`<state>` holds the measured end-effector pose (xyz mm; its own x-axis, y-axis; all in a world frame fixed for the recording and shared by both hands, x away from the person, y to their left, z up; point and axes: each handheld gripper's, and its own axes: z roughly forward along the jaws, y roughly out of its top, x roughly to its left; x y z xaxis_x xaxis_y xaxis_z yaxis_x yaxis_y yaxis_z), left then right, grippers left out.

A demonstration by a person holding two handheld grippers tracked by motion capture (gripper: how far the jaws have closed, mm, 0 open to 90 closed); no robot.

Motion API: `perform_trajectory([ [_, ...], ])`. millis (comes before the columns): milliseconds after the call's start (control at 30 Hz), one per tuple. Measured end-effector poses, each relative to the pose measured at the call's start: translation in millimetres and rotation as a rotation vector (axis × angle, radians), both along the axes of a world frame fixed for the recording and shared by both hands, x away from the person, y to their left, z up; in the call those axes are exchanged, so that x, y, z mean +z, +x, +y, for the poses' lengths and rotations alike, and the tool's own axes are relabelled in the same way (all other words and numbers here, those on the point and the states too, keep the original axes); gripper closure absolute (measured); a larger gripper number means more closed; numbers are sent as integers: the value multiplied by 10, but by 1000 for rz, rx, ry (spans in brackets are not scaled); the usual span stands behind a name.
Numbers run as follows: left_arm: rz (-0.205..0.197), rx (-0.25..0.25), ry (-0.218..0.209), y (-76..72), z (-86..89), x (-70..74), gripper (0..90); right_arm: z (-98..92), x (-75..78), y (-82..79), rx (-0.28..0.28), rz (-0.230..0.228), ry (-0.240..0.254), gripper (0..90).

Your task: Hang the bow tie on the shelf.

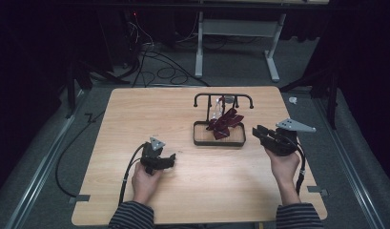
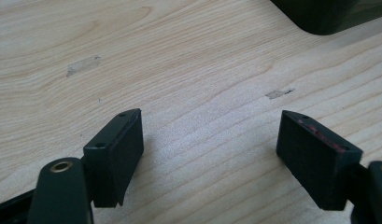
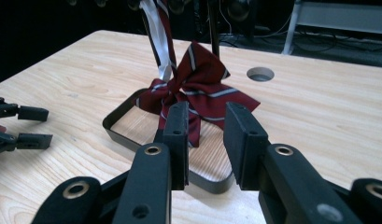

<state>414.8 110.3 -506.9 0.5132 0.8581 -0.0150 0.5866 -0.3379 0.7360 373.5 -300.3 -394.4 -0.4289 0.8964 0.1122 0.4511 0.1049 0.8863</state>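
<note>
A dark red striped bow tie point(image 1: 224, 123) lies in the black tray point(image 1: 202, 141) of a small stand, under its top bar point(image 1: 223, 96). My right gripper point(image 1: 257, 131) is held just right of the tray and points at it. In the right gripper view its jaws point(image 3: 206, 109) stand partly open with nothing between them, and the bow tie point(image 3: 202, 84) lies a little beyond them inside the tray point(image 3: 118, 133). A white band point(image 3: 156, 28) hangs from the stand above it. My left gripper point(image 1: 171, 159) rests low over bare wood, wide open point(image 2: 209, 121) and empty.
A corner of the tray point(image 2: 319, 18) shows at the top right of the left gripper view. The left gripper point(image 3: 20, 126) appears at the left of the right gripper view. A round hole point(image 3: 260, 73) is cut in the table behind the stand. Cables lie on the floor point(image 1: 159, 67).
</note>
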Motion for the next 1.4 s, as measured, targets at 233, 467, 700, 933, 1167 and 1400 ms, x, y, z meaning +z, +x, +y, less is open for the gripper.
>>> perform_trajectory([
  [233,0,0,0,0,0,0,235,-20,-144,-37,-5,26,9,726],
  [467,0,0,0,0,0,0,235,-45,-257,-72,-11,51,20,726],
  [700,0,0,0,0,0,0,235,-51,-324,-90,-9,66,26,726],
  [933,0,0,0,0,0,0,235,-68,-396,-97,-11,81,39,725],
  [1167,0,0,1,0,-1,0,235,-41,-488,-111,-6,101,39,725],
  [1400,0,0,1,0,-1,0,235,22,-630,-113,5,131,28,725],
])
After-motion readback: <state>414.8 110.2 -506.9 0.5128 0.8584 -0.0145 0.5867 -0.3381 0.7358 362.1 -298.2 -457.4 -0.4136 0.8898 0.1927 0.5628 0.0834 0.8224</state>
